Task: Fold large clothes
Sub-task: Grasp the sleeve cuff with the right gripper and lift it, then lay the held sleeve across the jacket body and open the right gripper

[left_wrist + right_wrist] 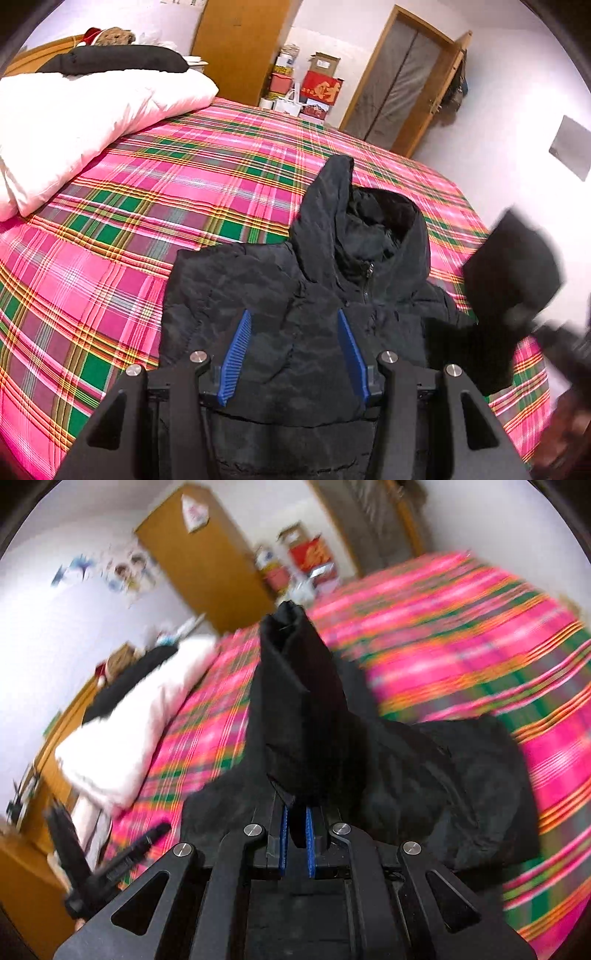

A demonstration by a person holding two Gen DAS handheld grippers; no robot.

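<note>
One black puffer jacket lies face up on the bed, hood toward the far wall, its zip closed and its quilted shell faintly crinkled. The bed wears a pink, green and yellow plaid sheet; a plump white duvet is bunched at its far left with a dark garment lying just behind it. Stacked boxes stand by a wooden wardrobe and a wood-framed door beyond the bed.

The left hand-held gripper hangs over the jacket's chest, blue ribbed pads spread with nothing between them. The right hand-held gripper is pressed together on the jacket's sleeve, which rises from its pads as a stiff dark column, blurred, lifted clear of the sheet.
</note>
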